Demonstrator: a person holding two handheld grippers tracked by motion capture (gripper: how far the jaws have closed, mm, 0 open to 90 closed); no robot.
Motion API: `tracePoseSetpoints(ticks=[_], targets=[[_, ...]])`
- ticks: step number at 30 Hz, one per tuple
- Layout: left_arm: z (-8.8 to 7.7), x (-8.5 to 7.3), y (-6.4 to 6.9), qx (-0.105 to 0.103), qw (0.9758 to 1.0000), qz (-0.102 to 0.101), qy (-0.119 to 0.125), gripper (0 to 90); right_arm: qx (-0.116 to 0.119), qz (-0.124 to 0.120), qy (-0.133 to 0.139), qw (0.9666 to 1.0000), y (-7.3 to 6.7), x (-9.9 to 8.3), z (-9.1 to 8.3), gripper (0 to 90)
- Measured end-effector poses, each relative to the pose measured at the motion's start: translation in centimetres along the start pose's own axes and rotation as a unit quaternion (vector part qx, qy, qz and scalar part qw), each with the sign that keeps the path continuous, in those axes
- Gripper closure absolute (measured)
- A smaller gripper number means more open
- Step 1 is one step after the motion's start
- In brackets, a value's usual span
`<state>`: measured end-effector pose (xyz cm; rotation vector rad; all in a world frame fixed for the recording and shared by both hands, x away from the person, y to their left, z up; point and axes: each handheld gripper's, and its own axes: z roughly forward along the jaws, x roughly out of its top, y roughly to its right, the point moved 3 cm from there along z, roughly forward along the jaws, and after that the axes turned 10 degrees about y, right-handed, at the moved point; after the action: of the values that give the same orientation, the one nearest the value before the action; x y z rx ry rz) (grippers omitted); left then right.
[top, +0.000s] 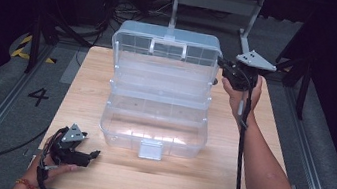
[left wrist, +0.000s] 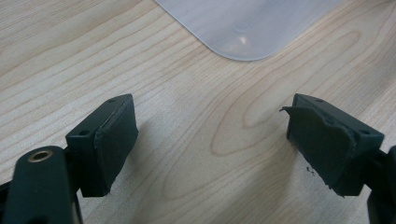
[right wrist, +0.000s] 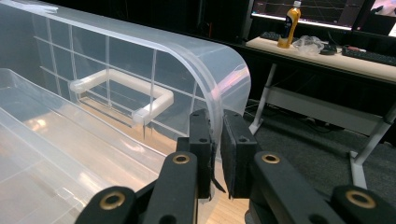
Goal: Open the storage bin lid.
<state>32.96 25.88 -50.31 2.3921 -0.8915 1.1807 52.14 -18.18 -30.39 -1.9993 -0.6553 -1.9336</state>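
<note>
Left gripper (top: 89, 156): rests low at the near left corner of the wooden table (top: 224, 183), held by the person's left hand (top: 52, 165). In the left gripper view its jaws stand wide apart over bare wood and hold nothing; a rounded corner of the box base (left wrist: 247, 32) lies just beyond them.

Centre: a clear plastic storage box (top: 154, 123) sits open on the table, its stepped trays spread and its latch (top: 150, 149) facing the near edge. The lid (top: 166, 43) stands raised at the far side, with a white handle (top: 168, 48) on it.

Right gripper (top: 221, 64): held by the person's right hand (top: 242, 93) at the far right corner of the lid. In the right gripper view its jaws are closed on the lid's curved edge (right wrist: 217, 107), one pad on each face of the plastic. A desk (right wrist: 327, 53) carrying a bottle (right wrist: 290, 18) stands in the background.
</note>
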Motion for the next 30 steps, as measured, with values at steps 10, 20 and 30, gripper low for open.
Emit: tracePoseSetpoints(ticks=[10,20,30], targets=[[0.1,0.0,0.0,-0.001,1.0,0.002,0.002,16.6,-0.001,0.006,-0.004,1.0,0.4,0.0,0.6,83.7],[0.1,0.1,-0.1,0.0,1.0,0.004,0.004,16.6,-0.003,0.009,-0.009,0.9999,0.8,-0.1,1.4,83.5],[0.1,0.1,0.0,0.0,1.0,0.004,0.003,16.6,-0.002,0.009,-0.013,0.9999,1.1,-0.3,2.0,83.0]])
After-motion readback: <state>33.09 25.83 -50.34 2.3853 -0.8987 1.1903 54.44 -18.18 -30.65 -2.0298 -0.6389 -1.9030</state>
